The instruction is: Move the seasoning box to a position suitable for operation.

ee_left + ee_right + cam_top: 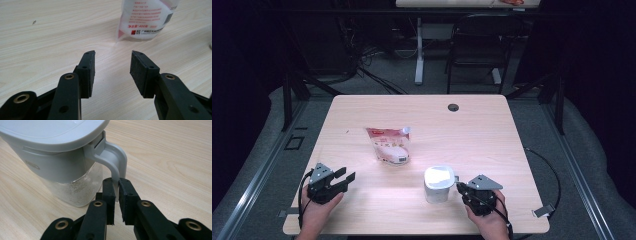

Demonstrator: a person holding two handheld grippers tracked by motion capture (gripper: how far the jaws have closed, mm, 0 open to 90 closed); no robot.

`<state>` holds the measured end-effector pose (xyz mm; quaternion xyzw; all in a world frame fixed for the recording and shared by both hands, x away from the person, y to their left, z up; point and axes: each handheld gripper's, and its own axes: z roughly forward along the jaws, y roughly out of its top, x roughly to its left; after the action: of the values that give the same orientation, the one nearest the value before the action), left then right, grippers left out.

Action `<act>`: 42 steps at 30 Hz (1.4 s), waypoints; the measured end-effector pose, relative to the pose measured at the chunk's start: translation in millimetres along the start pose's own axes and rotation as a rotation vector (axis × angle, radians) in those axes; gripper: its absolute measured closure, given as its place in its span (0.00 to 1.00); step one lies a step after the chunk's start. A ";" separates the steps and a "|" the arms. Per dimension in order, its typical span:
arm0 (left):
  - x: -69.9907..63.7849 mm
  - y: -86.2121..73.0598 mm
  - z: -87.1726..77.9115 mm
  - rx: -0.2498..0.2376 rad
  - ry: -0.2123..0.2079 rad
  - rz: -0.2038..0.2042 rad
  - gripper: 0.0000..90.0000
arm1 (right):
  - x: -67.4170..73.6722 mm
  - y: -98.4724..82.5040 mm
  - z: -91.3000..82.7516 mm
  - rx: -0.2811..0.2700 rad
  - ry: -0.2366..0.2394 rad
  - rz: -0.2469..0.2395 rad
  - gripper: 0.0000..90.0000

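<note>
A lidded white jug (439, 184) (60, 152) with a clear lower body stands near the table's front, right of centre. My right gripper (461, 187) (117, 185) is shut on the jug's handle (115, 162), its pads pinching the handle's lower end. A white and red pouch (389, 144) (147, 18) lies flat in the middle of the table. My left gripper (346, 176) (112, 56) stands open at the front left, its jaws pointing toward the pouch, with bare wood between them.
The light wooden table (482, 130) has a round cable hole (453, 107) near its far edge. Behind the table stand a dark chair (477, 45) and a desk leg (419, 50). A cable (552, 175) trails off the table's right side.
</note>
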<state>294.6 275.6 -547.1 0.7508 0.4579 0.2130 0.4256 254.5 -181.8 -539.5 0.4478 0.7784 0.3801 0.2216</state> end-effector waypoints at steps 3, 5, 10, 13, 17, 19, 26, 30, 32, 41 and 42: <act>-0.1 0.3 1.1 -0.001 0.001 0.004 0.62 | 2.5 0.5 1.1 -0.003 -0.007 -0.007 0.93; 0.1 0.2 2.7 0.003 0.001 0.002 0.62 | 4.9 1.7 2.0 0.001 0.000 0.001 0.93; -0.8 0.2 2.5 -0.001 -0.001 0.007 0.62 | 11.3 2.8 2.3 0.008 0.002 -0.038 0.94; -0.9 -0.2 2.4 -0.001 0.000 0.001 0.62 | 12.7 2.4 3.3 0.001 0.014 -0.054 0.94; -1.0 0.0 2.4 0.000 -0.001 0.006 0.62 | 11.7 3.4 6.0 -0.008 0.029 -0.056 0.94; -1.6 0.0 2.8 0.000 -0.004 0.005 0.62 | 11.5 4.4 7.6 -0.008 0.040 -0.066 0.94; -2.0 -0.7 3.0 0.007 -0.004 0.007 0.62 | 12.7 5.9 11.0 -0.016 0.077 -0.088 0.94; -1.5 -1.1 -0.2 0.003 -0.002 0.004 0.62 | 10.4 5.2 7.5 -0.029 0.104 -0.089 0.89; -0.9 -1.2 -1.1 0.001 -0.001 -0.001 0.62 | 8.3 4.5 3.5 -0.038 0.123 -0.085 0.87; 0.8 -1.3 -0.6 0.009 -0.018 -0.012 0.63 | 2.9 6.1 -11.3 -0.085 0.141 -0.055 0.82; 1.1 -1.4 -0.8 0.011 -0.015 -0.012 0.63 | 2.9 6.1 -11.3 -0.085 0.141 -0.055 0.82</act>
<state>293.8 277.2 -547.9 0.7521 0.4603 0.2023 0.4262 248.6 -181.8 -527.8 0.3884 0.7874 0.4370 0.1952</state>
